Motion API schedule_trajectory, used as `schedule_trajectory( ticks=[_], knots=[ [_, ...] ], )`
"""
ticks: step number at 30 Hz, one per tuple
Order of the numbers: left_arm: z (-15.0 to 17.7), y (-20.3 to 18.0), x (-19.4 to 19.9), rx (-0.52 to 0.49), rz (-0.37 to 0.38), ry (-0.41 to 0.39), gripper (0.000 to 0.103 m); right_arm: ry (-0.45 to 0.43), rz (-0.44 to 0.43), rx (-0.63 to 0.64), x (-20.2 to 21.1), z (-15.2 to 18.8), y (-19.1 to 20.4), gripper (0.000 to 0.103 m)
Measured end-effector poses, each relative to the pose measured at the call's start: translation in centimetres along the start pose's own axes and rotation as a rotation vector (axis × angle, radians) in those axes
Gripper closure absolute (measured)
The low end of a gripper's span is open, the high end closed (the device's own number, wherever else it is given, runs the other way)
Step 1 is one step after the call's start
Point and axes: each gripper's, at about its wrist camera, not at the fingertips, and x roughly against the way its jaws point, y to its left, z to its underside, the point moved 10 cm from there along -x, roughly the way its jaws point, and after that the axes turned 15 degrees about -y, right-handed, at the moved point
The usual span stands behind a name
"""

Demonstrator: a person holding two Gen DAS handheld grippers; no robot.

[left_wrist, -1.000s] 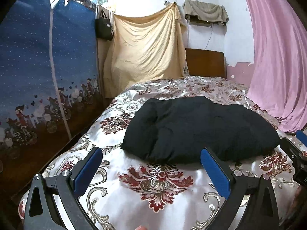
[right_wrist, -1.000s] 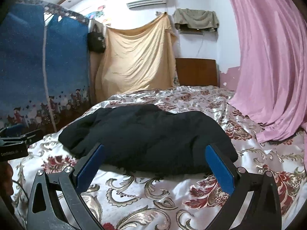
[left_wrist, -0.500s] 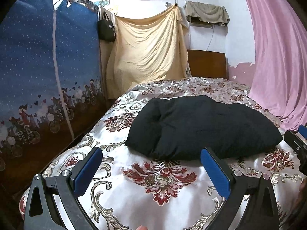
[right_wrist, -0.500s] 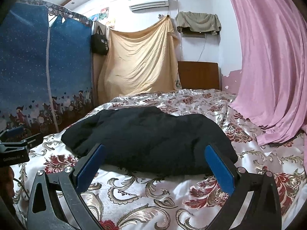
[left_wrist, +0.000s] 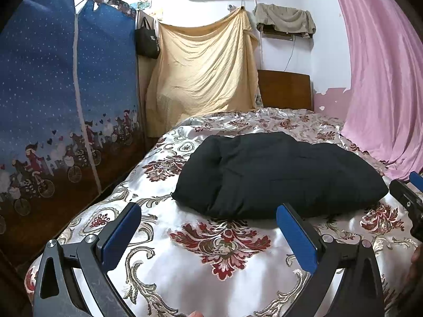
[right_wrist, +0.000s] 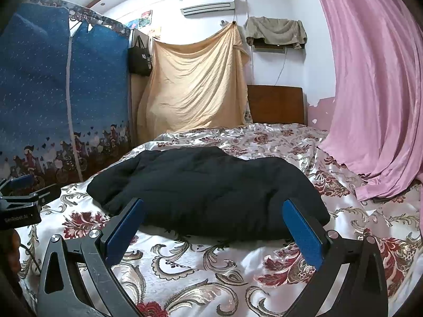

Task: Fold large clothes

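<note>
Black padded garment (left_wrist: 277, 174) lying bundled in a thick mound near the middle of the bed (left_wrist: 219, 240), on the floral satin cover. Left gripper (left_wrist: 208, 233) and right gripper (right_wrist: 212, 227) both spread wide, holding nothing, hovering short of the near edge. Likely soft, puffy and springy, bulky rather than heavy; prone to sliding on the glossy cover and to bouncing back out of a crease. Best taken by a firm pinch at a hem or corner, near left lobe (right_wrist: 105, 187) or right end (right_wrist: 312, 211), not the plump middle. No containers in play; zipped blue fabric wardrobe (left_wrist: 66, 100) shut, contents hidden.
</note>
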Motion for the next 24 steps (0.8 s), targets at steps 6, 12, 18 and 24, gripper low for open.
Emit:
schedule_trajectory(
  ticks=[6, 12, 18, 24],
  knots=[
    [0.17, -0.01, 0.16, 0.005, 0.003, 0.004, 0.0, -0.001, -0.001, -0.002, 0.01, -0.02, -0.12, 0.001],
    [0.17, 0.29, 0.19, 0.019, 0.003, 0.004, 0.0, -0.002, -0.002, 0.0, 0.06, -0.09, -0.11, 0.001],
    [0.2, 0.48, 0.22, 0.009, -0.004, 0.002, 0.0, -0.001, -0.003, -0.004, 0.09, -0.1, -0.12, 0.001],
    [0.24, 0.43, 0.25, 0.005, -0.002, 0.001, 0.0, 0.004, -0.004, -0.006, -0.03, -0.04, -0.05, 0.001]
  ],
)
